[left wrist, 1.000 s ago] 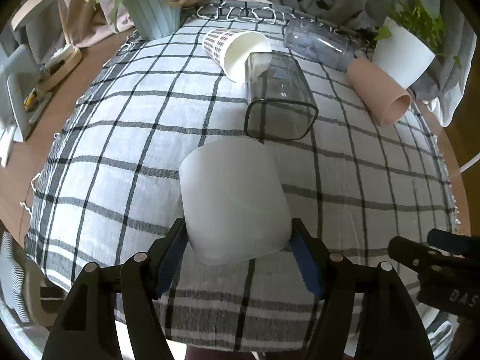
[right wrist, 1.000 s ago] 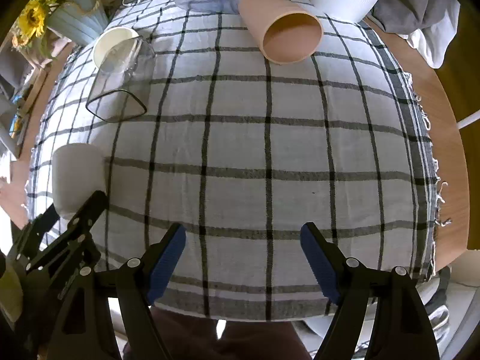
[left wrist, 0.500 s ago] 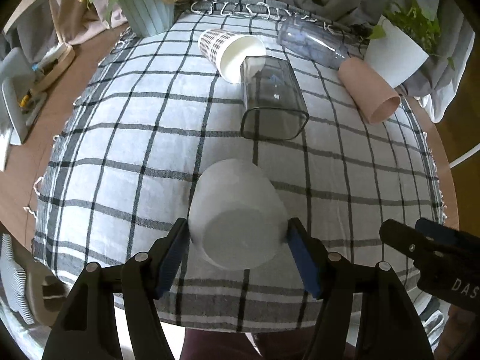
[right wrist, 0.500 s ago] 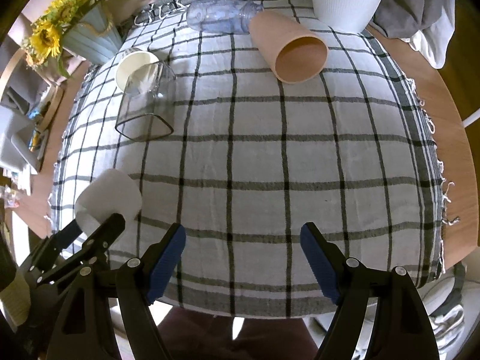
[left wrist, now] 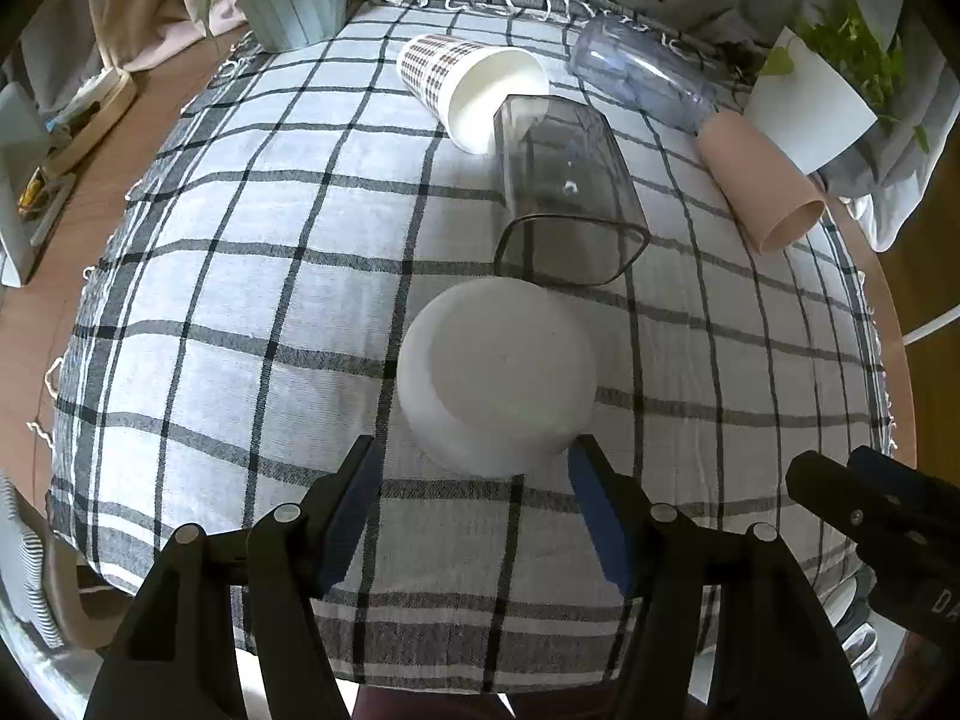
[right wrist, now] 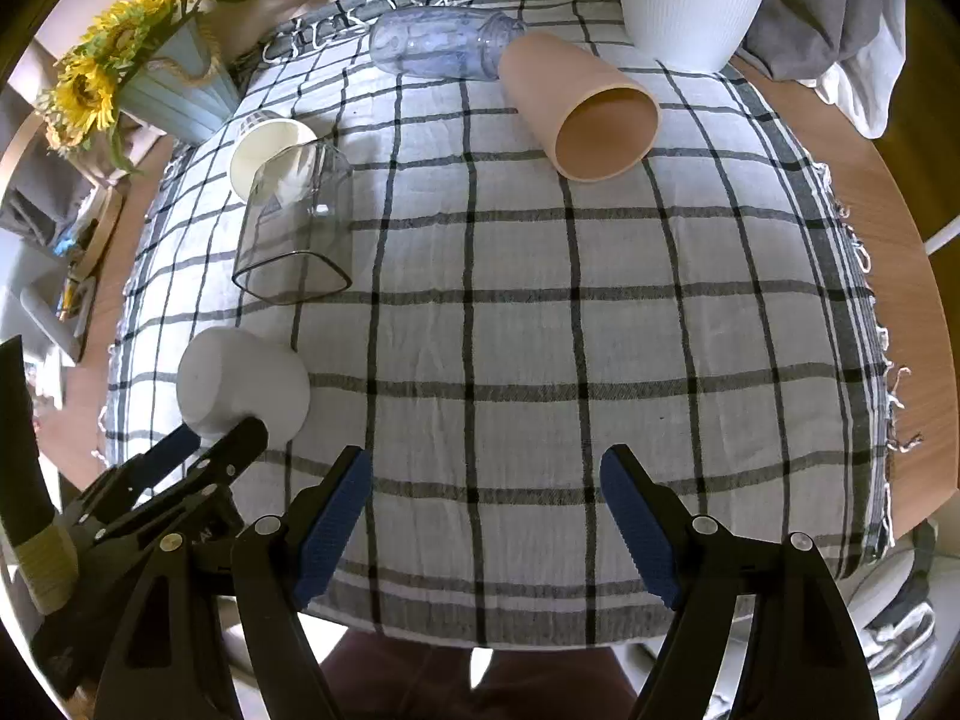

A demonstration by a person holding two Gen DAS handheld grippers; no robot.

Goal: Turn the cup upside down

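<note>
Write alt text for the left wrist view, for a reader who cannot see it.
A white cup stands base-up on a checked tablecloth, just ahead of the left gripper, whose open fingers flank it. Behind it lie a clear smoky cup, a patterned paper cup, a clear bottle and a pink cup, all on their sides.

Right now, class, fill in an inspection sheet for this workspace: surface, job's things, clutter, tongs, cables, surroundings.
Surface: checked cloth over a wooden table.
Job's things: white cup bottom up on the cloth, between the left tongs' fingers; contact on the left side not visible.
Clutter: smoky glass, patterned paper cup, clear bottle and pink cup, all on their sides.
Tongs: left tongs open around the white cup; right tongs open, holding nothing.
Cables: nothing seen.
Surroundings: sunflower vase, white plant pot, grey fabric.
</note>
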